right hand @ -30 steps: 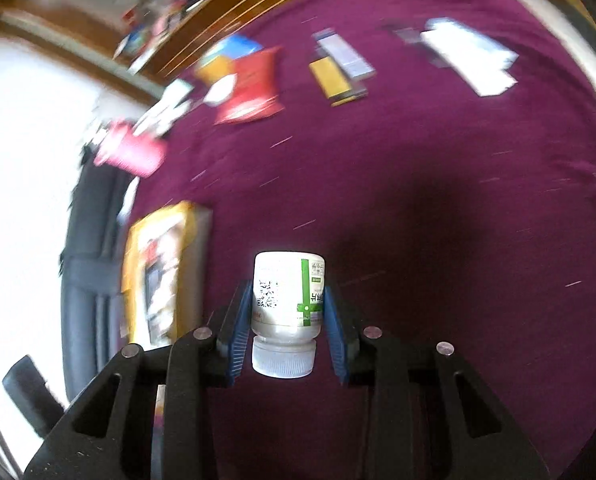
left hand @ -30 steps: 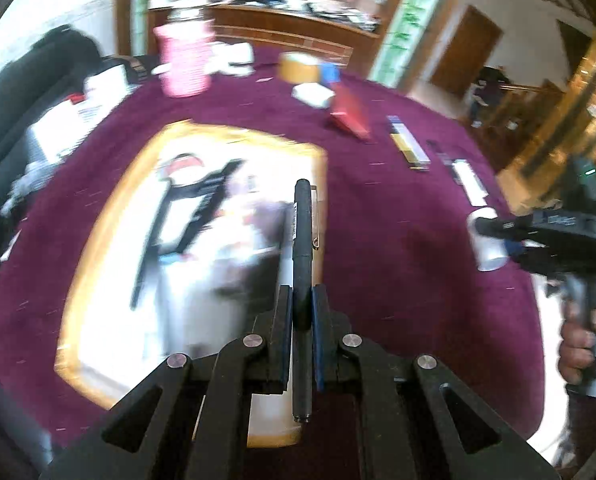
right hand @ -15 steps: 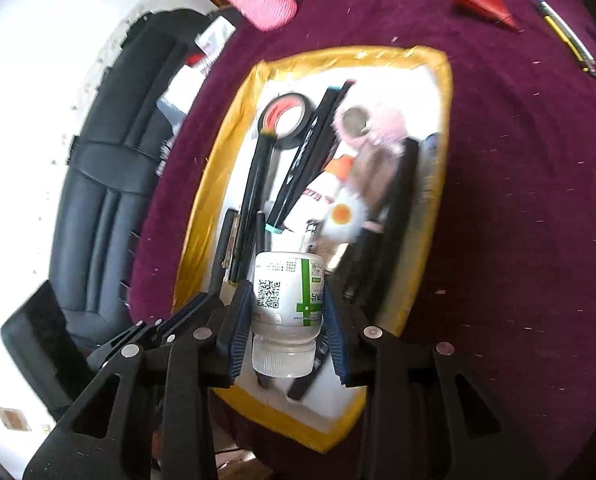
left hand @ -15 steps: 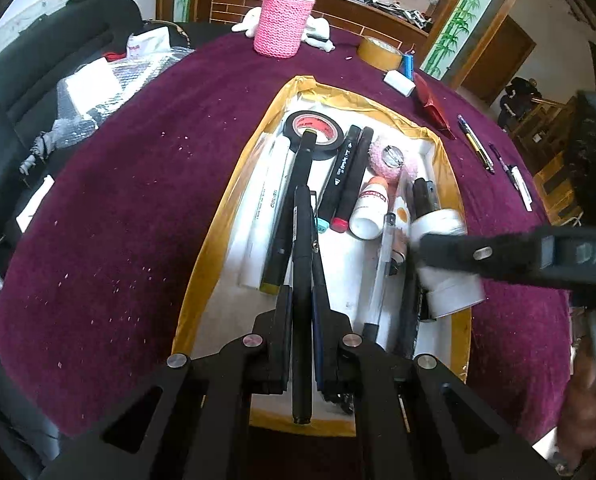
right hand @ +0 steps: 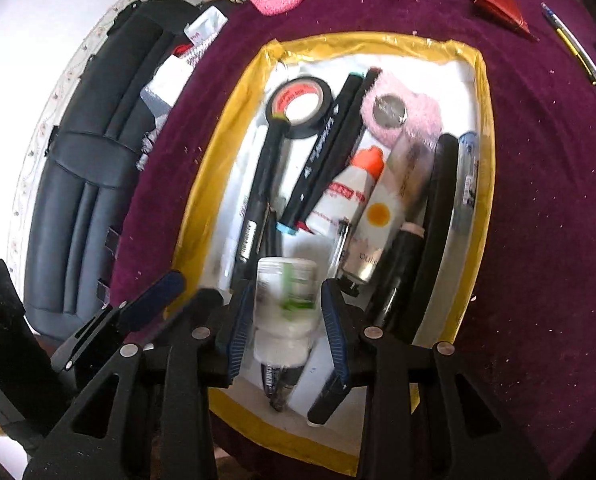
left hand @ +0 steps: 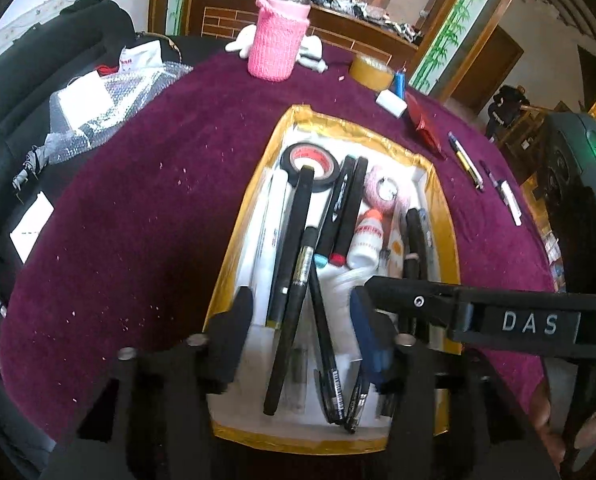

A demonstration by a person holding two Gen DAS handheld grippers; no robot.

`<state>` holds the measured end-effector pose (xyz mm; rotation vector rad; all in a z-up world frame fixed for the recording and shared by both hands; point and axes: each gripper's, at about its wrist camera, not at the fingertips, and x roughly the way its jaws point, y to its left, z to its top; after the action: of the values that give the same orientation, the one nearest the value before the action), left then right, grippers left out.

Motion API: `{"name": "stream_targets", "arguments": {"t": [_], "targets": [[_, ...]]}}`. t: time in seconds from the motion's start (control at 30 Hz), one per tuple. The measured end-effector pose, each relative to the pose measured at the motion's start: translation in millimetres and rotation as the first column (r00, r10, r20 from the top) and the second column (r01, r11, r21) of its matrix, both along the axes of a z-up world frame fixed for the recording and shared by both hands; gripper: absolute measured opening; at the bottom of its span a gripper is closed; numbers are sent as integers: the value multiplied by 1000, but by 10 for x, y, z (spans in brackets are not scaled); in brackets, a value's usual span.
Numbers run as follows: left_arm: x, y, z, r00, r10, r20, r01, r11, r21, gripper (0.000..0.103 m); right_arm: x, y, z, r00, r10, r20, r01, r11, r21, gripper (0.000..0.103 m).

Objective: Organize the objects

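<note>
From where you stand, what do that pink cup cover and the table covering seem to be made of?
The pink cover looks like crocheted or knitted yarn: rows of stitches and a soft matte surface. The table covering looks like maroon velvet or plush cloth: a fuzzy nap with pale specks clinging to it.

Daylit fisheye views, sharp in the middle, bent at the rims.
You get bright, soft light over the tray [left hand: 442, 216]; the white wall [right hand: 26, 40] left of it blows out, the bottle [right hand: 286, 300] at its near end is motion-blurred, and the corners beyond it darken and curve.
</note>
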<state>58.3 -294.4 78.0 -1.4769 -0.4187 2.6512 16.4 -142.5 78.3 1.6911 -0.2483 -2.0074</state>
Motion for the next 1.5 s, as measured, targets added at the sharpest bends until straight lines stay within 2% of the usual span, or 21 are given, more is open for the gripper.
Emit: {"name": "stream_targets", "arguments": {"t": [0.17, 0.27, 0.33, 0.37, 0.4, 0.43, 0.47, 0.5, 0.53, 0.57, 0.6, 0.77, 0.87, 0.97, 1.03, 1.1, 1.33, 1.43, 1.5], "targets": [[8, 34, 164, 999, -6, -45, 5, 1000, -23, 51, -47, 212, 162, 995, -87, -52, 87, 996, -1, 42], [34, 103, 319, 994, -4, -105, -5, 996, -87, 52, -91, 348, 253, 984, -144, -104, 146, 989, 16, 44], [104, 167, 498, 982, 6, -189, -38, 985, -166, 53, -141, 339, 297, 978, -168, -124, 173, 985, 27, 45], [153, 205, 595, 971, 6, -239, -56, 978, -203, 56, -159, 336, 305, 975, -180, -130, 185, 982, 28, 45], [240, 261, 744, 948, -1, -318, -80, 967, -242, 59, -171, 360, 315, 972, -192, -134, 198, 980, 29, 46], [303, 294, 843, 928, -5, -373, -99, 961, -259, 70, -179, 401, 320, 970, -201, -134, 207, 978, 31, 46], [381, 336, 968, 901, -7, -434, -125, 953, -275, 93, -192, 428, 313, 969, -210, -132, 216, 976, 31, 46], [453, 372, 1072, 873, -10, -487, -147, 948, -283, 103, -182, 444, 309, 968, -214, -129, 220, 975, 30, 46], [526, 407, 1177, 835, -16, -550, -167, 945, -281, 102, -179, 451, 300, 968, -217, -126, 222, 974, 31, 46], [549, 423, 1236, 817, -20, -576, -172, 946, -276, 102, -183, 463, 299, 968, -220, -125, 225, 974, 32, 46], [541, 437, 1276, 811, -23, -584, -170, 947, -273, 102, -178, 474, 301, 966, -224, -127, 229, 973, 30, 46], [223, 530, 1191, 893, -31, -448, -124, 942, -312, 102, -153, 451, 352, 962, -217, -166, 227, 973, 43, 46], [136, 482, 1113, 918, -14, -397, -109, 952, -285, 102, -80, 423, 487, 950, -190, -247, 214, 974, 76, 46], [78, 388, 1043, 938, 13, -346, -96, 970, -223, 102, -12, 358, 557, 939, -155, -306, 196, 975, 108, 47], [107, 277, 990, 944, 48, -328, -102, 984, -149, 102, 37, 294, 567, 936, -122, -331, 175, 975, 137, 48], [120, 222, 945, 948, 70, -312, -115, 985, -128, 102, 98, 219, 582, 928, -78, -365, 148, 974, 169, 48], [218, 147, 834, 949, 117, -293, -184, 960, -212, 102, 314, -45, 649, 879, 60, -473, 92, 952, 291, 49], [217, 112, 780, 952, 127, -279, -200, 946, -254, 102, 338, -103, 610, 882, 79, -465, 80, 946, 313, 49], [220, 71, 742, 955, 134, -264, -200, 949, -244, 102, 347, -123, 587, 885, 83, -458, 80, 942, 325, 49]]}}
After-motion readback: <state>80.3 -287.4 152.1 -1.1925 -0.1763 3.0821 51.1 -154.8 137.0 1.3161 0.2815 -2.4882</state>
